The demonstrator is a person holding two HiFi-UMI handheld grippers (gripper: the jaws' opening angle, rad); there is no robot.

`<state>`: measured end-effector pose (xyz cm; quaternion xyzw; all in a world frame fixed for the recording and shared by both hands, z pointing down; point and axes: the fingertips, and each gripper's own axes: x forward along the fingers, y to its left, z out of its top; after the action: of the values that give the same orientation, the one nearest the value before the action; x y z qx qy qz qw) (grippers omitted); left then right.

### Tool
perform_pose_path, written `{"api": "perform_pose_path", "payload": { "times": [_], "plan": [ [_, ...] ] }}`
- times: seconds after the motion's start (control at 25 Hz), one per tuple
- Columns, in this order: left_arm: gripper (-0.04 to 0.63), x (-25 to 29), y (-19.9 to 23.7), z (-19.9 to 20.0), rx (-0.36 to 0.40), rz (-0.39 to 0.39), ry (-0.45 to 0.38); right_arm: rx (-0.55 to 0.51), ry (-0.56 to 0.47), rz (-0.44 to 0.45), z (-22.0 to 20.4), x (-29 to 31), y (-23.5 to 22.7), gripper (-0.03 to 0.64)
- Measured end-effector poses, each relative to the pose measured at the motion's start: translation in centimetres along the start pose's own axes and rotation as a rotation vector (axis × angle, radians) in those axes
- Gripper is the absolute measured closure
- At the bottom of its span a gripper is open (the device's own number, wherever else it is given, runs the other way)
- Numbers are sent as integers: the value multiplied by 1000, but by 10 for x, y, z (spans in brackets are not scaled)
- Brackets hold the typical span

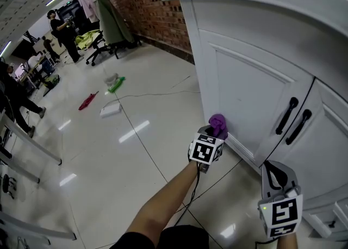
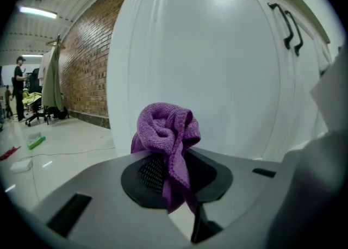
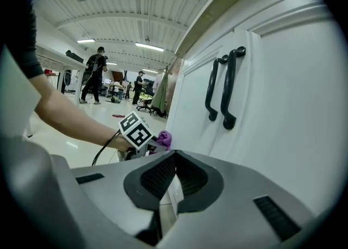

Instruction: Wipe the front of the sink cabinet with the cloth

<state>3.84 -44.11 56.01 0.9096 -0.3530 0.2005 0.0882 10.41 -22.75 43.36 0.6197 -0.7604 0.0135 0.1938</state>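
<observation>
The left gripper [image 1: 213, 134] and right gripper [image 1: 273, 170] are pale grey shells with black ribbed pads, each bearing a white cube [image 1: 205, 151] of black square markers, with a thin black cable [image 1: 190, 191] leaving the left toward 6 o'clock, a green light [image 1: 265, 208] at the right cube's 10 o'clock, and a dark short sleeve [image 3: 24, 41].

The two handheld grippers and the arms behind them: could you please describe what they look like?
Both the left gripper and the right gripper have light grey bodies with black ribbed pads inside the jaws. Each carries a white cube printed with black square markers. A black cable runs from the left one. The left forearm is bare below a dark short sleeve.
</observation>
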Motion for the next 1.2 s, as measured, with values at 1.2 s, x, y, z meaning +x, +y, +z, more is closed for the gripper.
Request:
{"api": "perform_pose_path", "payload": {
  "times": [1.2],
  "plan": [
    [517, -39, -218, -41, 131, -451, 52, 19, 50, -155, 15, -46, -8, 615]
  ]
}}
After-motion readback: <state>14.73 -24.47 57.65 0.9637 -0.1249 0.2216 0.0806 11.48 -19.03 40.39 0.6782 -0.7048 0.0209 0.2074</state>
